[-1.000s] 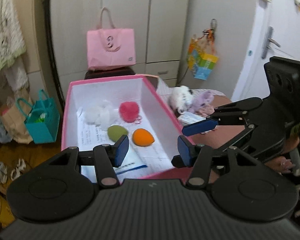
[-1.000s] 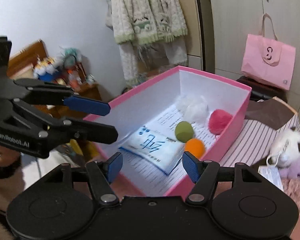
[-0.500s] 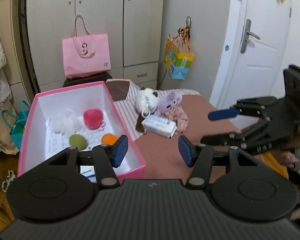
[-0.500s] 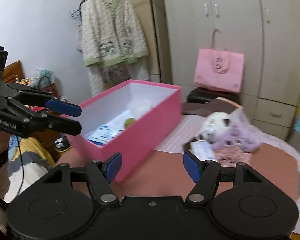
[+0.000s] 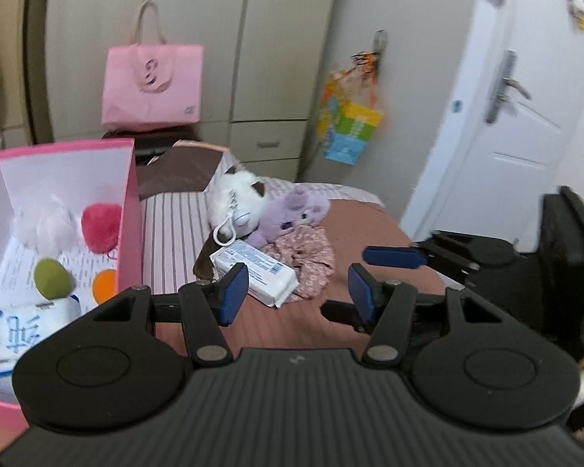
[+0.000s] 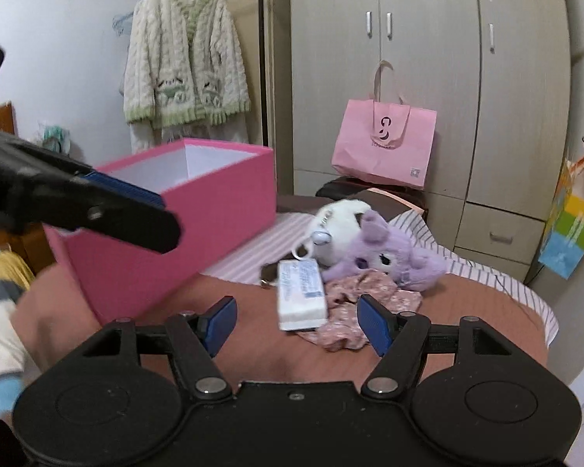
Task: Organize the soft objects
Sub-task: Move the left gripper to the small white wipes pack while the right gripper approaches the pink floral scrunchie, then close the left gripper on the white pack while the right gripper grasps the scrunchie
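Left gripper (image 5: 298,292): jaws spread apart, nothing between the blue pads (image 5: 233,286); hovering above the brown bedspread (image 5: 362,225), aimed at the pile of soft items. Right gripper (image 6: 296,321): likewise released and holding nothing, blue pads (image 6: 373,323) wide apart, poised just short of the same pile.

Pile on the bedspread, beside the pink box (image 5: 134,210):
- White plush (image 5: 237,194) with brown ears and a white ring clip, lying on the striped sheet (image 5: 171,225).
- Purple plush (image 5: 292,214), touching the white plush on its right.
- Pink floral fabric (image 5: 311,257), crumpled, under and in front of the purple plush.
- Tissue pack (image 5: 253,272), white with blue print, resting against the floral fabric and nearest to both grippers.

Contents of the pink box, seen from the left wrist view:
- White fluffy ball (image 5: 50,225) at the far end.
- Red pompom (image 5: 101,225) beside it, near the right wall.
- Green sponge (image 5: 52,278) and orange sponge (image 5: 105,284) side by side, nearer the camera.
- Second tissue pack (image 5: 11,327) with blue characters, at the near end, on printed paper lining the floor.

Surroundings: pink tote bag (image 6: 383,144) on a dark stool against the wardrobe (image 6: 428,78); colourful gift bag (image 5: 348,132) hanging by the white door (image 5: 525,116); knitted cardigan (image 6: 185,62) on a hanger at left.
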